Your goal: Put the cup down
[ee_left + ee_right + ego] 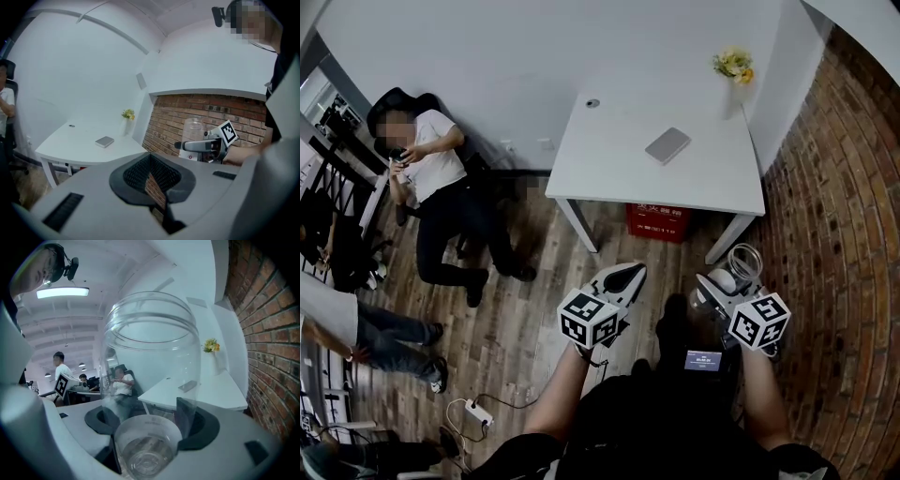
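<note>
Holding the clear cup (150, 376) between the wide-set jaws of the right gripper (724, 284), above the floor (516, 309) and well short of the table (609, 159), risks slippage if the clamp eases; the left gripper (622, 278) sits nearly closed, empty.

Left tool (152, 177) jaws closed to a slit, empty. Right tool (188, 146) holds clear cup (193, 127) before brick wall (234, 112); white worktop (75, 140) left, carrying flowers (127, 114).

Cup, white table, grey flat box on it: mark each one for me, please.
cup (150, 362), right gripper view, on its clear side wall.
white table (609, 159), head view, on a bare part of its top.
grey flat box (667, 145), head view, on the middle of its top face.
</note>
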Action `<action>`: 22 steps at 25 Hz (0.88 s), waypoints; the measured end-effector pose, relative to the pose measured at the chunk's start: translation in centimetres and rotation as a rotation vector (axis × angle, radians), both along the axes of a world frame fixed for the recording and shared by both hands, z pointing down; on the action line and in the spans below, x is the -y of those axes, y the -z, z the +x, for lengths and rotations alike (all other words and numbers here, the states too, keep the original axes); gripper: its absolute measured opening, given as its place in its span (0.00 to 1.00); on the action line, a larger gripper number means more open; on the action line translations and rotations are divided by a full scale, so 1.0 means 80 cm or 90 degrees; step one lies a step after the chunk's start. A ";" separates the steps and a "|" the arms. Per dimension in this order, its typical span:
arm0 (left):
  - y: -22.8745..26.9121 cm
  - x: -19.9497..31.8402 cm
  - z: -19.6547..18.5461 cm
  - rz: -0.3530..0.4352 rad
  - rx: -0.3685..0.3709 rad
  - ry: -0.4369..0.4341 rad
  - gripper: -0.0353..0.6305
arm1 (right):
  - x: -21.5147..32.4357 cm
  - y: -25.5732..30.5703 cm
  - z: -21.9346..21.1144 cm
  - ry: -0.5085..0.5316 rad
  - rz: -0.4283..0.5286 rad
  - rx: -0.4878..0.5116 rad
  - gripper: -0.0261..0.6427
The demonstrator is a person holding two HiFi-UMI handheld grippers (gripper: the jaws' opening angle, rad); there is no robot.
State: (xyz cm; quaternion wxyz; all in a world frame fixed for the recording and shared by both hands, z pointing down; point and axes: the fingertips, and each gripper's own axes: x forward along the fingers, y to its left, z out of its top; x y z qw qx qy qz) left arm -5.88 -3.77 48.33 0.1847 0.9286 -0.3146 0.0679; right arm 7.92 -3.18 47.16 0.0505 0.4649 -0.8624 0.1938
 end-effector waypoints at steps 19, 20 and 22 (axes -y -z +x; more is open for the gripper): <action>-0.005 0.271 0.060 0.005 0.043 0.056 0.07 | 0.295 -0.010 0.042 0.073 -0.008 0.038 0.58; -0.005 0.285 0.062 0.004 0.043 0.061 0.07 | 0.309 -0.011 0.045 0.077 -0.009 0.038 0.58; -0.008 0.311 0.068 0.002 0.045 0.069 0.07 | 0.335 -0.013 0.052 0.085 -0.012 0.039 0.58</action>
